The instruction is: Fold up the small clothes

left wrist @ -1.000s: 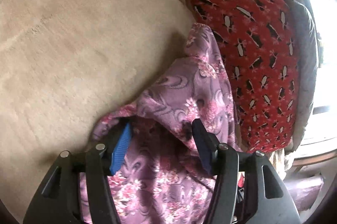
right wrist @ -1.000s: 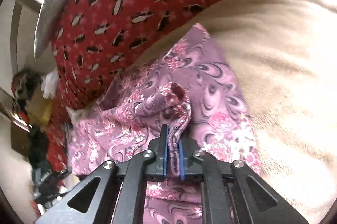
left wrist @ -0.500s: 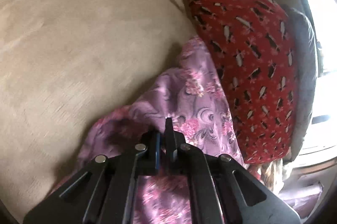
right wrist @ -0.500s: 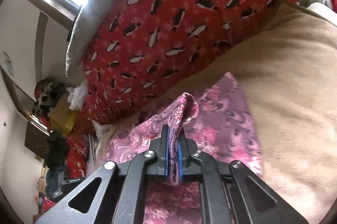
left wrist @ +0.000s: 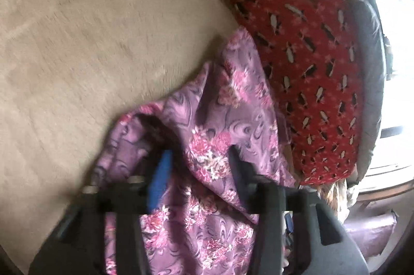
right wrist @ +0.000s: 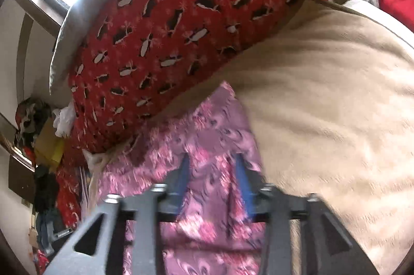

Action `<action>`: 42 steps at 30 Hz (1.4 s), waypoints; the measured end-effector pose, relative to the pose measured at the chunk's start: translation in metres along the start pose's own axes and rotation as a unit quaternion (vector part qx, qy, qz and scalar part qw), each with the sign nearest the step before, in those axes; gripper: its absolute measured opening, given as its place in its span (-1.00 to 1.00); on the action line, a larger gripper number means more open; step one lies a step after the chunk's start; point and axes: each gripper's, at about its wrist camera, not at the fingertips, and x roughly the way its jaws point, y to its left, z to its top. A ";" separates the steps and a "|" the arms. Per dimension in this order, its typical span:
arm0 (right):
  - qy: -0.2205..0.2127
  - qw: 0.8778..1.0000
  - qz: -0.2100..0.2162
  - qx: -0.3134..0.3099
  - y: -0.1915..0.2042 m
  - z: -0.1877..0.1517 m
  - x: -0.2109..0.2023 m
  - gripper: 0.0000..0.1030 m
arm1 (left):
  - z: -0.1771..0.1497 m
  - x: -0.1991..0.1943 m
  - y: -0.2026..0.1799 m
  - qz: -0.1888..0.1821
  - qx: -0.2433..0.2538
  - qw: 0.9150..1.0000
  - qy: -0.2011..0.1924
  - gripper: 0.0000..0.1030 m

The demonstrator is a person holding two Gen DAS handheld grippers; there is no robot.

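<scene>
so both my grippers just opened up. left gripper sits about halfway apart with a ridge of the purple floral garment loose between the pads, nothing pinched. right gripper same deal, cloth under and between the blue pads but not clamped. garment's rumpled on the tan blanket, its far edge against the red penguin pillow. my worry: with nothing gripped the fold slumps open, or a pad snags the fabric and drags it
</scene>
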 end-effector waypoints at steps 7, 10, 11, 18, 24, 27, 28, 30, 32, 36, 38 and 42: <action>0.065 0.985 -0.033 -0.158 0.049 -0.008 0.043 -0.91 | 0.010 0.008 -0.008 0.005 0.003 1.000 -0.002 -0.58; 0.024 0.978 -0.029 -0.206 0.065 -0.002 0.030 -0.92 | 0.014 0.010 -0.004 0.014 0.006 1.000 -0.004 -0.91; 0.002 0.981 -0.025 -0.192 0.063 0.004 0.023 -0.93 | 0.014 0.010 -0.001 0.022 0.005 1.000 -0.009 -0.91; 0.047 0.990 -0.086 -0.099 0.014 0.011 0.042 -0.90 | 0.010 0.014 0.010 0.022 0.003 1.000 -0.005 -0.93; 0.007 0.987 -0.028 -0.158 0.076 0.009 0.042 -0.30 | 0.006 0.010 0.008 0.003 -0.006 1.000 0.004 -0.89; 0.034 0.971 -0.028 -0.234 0.112 -0.001 0.068 -0.06 | 0.005 0.010 0.011 -0.005 -0.019 1.000 0.005 -0.48; 0.045 0.965 -0.036 -0.257 0.120 -0.006 0.078 -0.04 | 0.006 0.012 0.013 -0.005 -0.027 1.000 0.005 -0.48; 0.075 0.954 -0.043 -0.288 0.128 -0.015 0.097 -0.04 | 0.006 0.012 0.013 -0.008 -0.030 0.999 0.009 -0.48; 0.114 0.937 -0.039 -0.329 0.140 -0.024 0.110 -0.04 | 0.009 0.010 0.010 -0.010 -0.024 1.000 0.005 -0.48; 0.116 0.906 -0.058 -0.404 0.154 -0.039 0.115 -0.05 | 0.012 0.011 0.012 -0.010 -0.026 1.000 0.001 -0.48; 0.120 0.902 -0.063 -0.409 0.157 -0.042 0.120 -0.04 | 0.012 0.014 0.014 -0.014 -0.033 0.999 0.003 -0.48; 0.148 0.843 -0.101 -0.508 0.167 -0.065 0.134 -0.83 | 0.013 0.013 0.008 -0.007 -0.026 1.000 -0.002 -0.56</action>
